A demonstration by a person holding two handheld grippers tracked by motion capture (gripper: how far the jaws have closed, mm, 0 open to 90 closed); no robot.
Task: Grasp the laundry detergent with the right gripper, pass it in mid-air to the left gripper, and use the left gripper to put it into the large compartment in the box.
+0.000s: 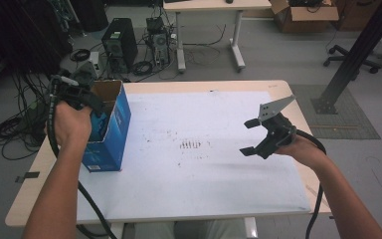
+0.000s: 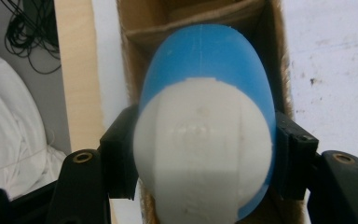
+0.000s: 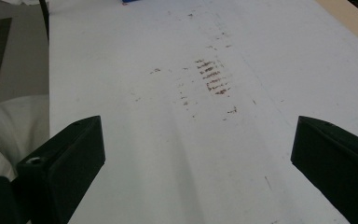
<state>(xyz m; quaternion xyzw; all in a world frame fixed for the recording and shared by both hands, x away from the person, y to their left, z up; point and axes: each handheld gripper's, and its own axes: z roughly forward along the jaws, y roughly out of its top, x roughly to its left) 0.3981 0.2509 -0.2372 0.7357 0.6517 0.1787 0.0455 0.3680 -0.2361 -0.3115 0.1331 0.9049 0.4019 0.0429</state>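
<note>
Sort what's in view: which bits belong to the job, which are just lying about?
In play:
- left hand-held gripper, shut on the blue-and-white object
- open blue box, the object held over its opening
- right hand-held gripper, open, above the white mat

Lying about:
- computer tower on the floor
- cardboard box
- far table

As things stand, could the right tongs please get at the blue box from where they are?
Probably yes: the right tongs are open, and bare table lies between them and the blue box.
</note>
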